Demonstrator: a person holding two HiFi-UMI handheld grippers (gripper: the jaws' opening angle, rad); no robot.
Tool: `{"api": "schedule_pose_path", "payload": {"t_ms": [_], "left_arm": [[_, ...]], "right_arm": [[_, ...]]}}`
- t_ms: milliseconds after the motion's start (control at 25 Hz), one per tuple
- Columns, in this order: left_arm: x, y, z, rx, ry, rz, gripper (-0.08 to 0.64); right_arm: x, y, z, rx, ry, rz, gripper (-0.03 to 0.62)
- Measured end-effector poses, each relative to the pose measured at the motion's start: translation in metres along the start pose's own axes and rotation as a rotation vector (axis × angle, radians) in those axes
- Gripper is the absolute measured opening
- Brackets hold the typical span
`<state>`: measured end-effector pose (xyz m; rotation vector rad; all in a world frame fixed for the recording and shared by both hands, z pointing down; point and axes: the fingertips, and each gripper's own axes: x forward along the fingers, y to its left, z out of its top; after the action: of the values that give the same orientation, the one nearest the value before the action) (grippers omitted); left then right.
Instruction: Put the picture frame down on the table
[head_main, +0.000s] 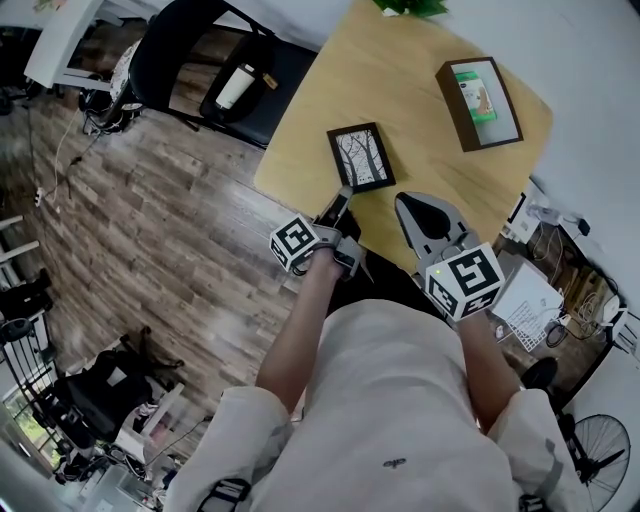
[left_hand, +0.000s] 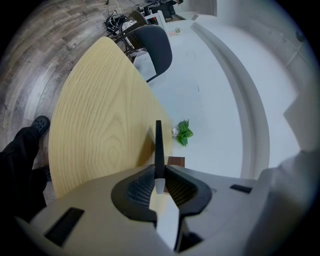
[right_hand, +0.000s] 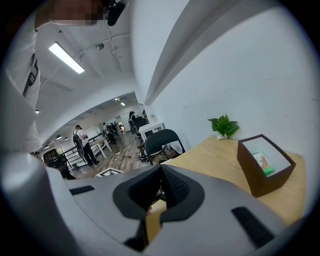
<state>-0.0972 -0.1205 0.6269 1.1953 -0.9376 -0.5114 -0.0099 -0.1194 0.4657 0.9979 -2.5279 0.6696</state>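
The black picture frame (head_main: 360, 157) holds a print of bare trees and sits low over the round wooden table (head_main: 420, 60), near its front edge. My left gripper (head_main: 343, 196) is shut on the frame's near edge. In the left gripper view the frame (left_hand: 158, 145) shows edge-on as a thin dark strip between the jaws of the left gripper (left_hand: 159, 175), casting a shadow on the table (left_hand: 95, 125). I cannot tell whether its far edge touches the wood. My right gripper (head_main: 406, 202) hovers just right of the frame, shut and holding nothing, as the right gripper (right_hand: 161, 174) also shows in its own view.
A brown box frame (head_main: 478, 103) with a green item inside lies at the table's far right, also seen as the box frame (right_hand: 263, 167). A small plant (head_main: 410, 6) stands at the far edge. A black chair (head_main: 240, 70) carrying a white bottle (head_main: 236, 86) is left of the table.
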Motion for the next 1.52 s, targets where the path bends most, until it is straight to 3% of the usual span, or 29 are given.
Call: {"api": "schedule_pose_path", "payload": {"t_ms": [760, 1520], "left_arm": [[0.007, 0.029, 0.001, 0.152, 0.016, 0.165, 0.060], [0.011, 0.047, 0.007, 0.205, 0.019, 0.260, 0.072]], "right_arm": [[0.003, -0.001, -0.009, 0.000, 0.026, 0.008, 0.000], [0.002, 0.000, -0.018, 0.008, 0.041, 0.008, 0.000]]}}
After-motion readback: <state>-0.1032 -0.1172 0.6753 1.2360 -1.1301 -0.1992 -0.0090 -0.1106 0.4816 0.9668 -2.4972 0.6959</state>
